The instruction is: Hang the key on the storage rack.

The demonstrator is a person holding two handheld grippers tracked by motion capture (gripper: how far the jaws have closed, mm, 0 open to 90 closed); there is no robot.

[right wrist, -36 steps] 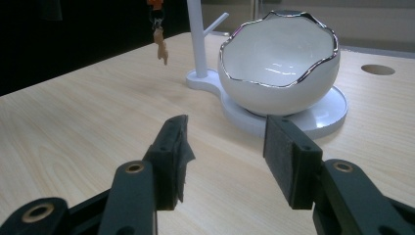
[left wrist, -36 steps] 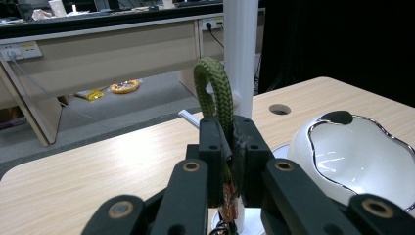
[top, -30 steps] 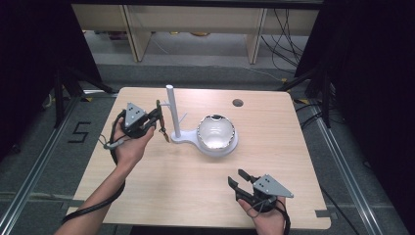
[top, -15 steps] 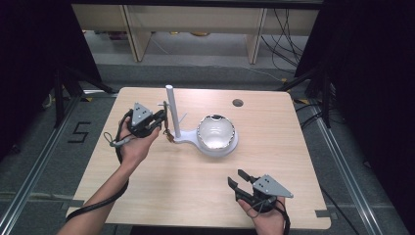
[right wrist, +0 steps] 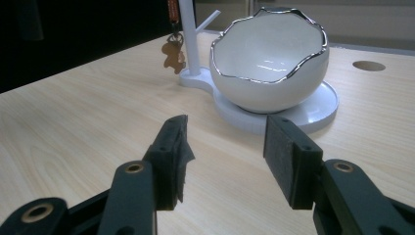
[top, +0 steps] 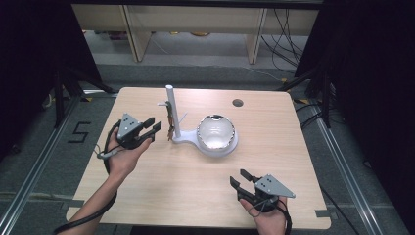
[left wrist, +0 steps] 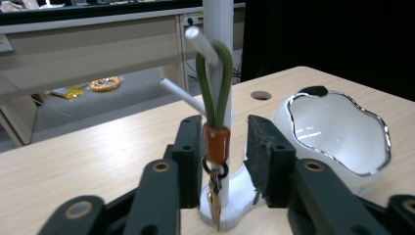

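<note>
On the table (top: pixel 161 196) our spread left gripper (left wrist: pixel 224 142) faces the keyring (left wrist: pixel 216 142); light, floppy, best pinched at its orange collar. Right gripper (right wrist: pixel 225 147) is spread too.

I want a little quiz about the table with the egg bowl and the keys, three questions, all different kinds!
1. True or false: the green cord loop with the orange collar hangs on a peg of the white post stand.
2. Which is nearer the hanging keychain: A the left gripper, B the right gripper?
3. Fill in: the white eggshell-shaped bowl with the silver rim sits on a round white ____ joined to the post.

Key:
1. True.
2. A. In the left gripper view its open jaws stand either side of the orange collar, not closed on it.
3. Base.
</note>
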